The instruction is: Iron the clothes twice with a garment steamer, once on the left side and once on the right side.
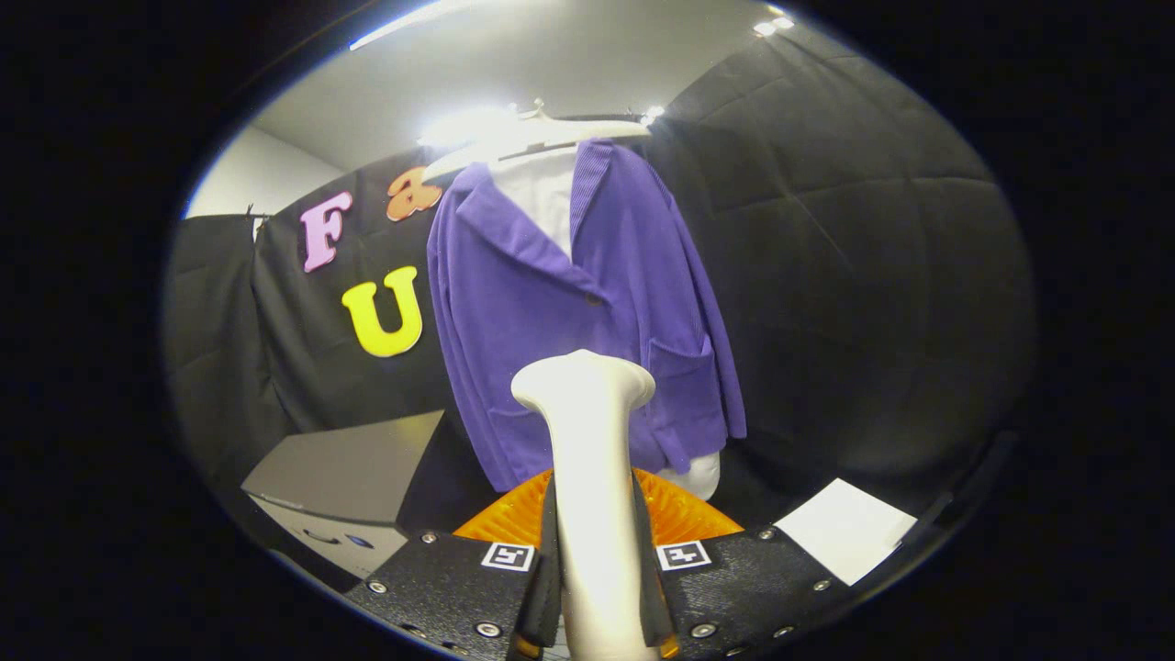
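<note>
We see our gripper (pixel 597 588) clamped on the white steamer (pixel 587 459), both fingers (pixel 549 560) pressing its handle. Its head points up at the purple jacket (pixel 578 303), which hangs on a hanger (pixel 542 128) just beyond.

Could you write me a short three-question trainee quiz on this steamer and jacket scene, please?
1. True or false: the gripper is shut on the white garment steamer.
2. The steamer's head sits in front of which garment? A) a purple jacket B) a green coat C) blue trousers
3. Fill in: the jacket hangs on a white ____.

Key: 1 true, both fingers press its handle. 2 A. 3 hanger.
</note>
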A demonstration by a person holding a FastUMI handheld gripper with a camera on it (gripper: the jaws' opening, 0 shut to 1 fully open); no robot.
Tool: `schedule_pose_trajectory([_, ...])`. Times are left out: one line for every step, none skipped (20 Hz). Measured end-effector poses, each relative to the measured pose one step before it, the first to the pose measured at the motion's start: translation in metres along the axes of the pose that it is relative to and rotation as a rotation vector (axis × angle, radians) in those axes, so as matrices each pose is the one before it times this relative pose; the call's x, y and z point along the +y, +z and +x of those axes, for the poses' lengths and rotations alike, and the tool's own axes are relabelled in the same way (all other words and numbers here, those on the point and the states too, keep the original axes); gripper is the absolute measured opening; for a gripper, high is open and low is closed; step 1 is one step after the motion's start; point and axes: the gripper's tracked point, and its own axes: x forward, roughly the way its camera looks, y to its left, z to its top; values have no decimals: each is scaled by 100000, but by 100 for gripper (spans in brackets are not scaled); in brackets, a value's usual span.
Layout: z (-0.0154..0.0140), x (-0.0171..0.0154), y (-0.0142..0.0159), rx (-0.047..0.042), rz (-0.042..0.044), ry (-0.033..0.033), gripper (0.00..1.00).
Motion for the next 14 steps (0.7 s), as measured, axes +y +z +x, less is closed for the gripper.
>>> schedule_pose_trajectory([445,-383,1420,-2793,961,-2174,34])
schedule_pose_trajectory([886,-447,1168,-1533,1206,-2618,34])
schedule_pose_trajectory([530,-276,1096,-1639,962,-1909,34])
schedule_pose_trajectory([673,-115,1162,-2620,463,-1377,34])
schedule_pose_trajectory([766,-121,932,-1850,117,-1222,34])
schedule_pose_trajectory([733,12,894,-1672,430,-1092,34])
schedule_pose_trajectory([840,119,880,-1678,330,-1031,34])
schedule_pose_trajectory([877,222,923,-1653,11,-1048,34])
schedule_pose_trajectory([847,247,993,-1941,-307,-953,34])
schedule_pose_trajectory([868,400,1046,-1976,137,-552,34])
schedule_pose_trajectory([664,516,1019,-2138,274,-133,34])
schedule_pose_trajectory([786,564,1039,-2356,301,-122,34])
schedule_pose_trajectory([781,450,1011,-2254,271,-145,34])
schedule_pose_trajectory([688,579,925,-2073,105,536,34])
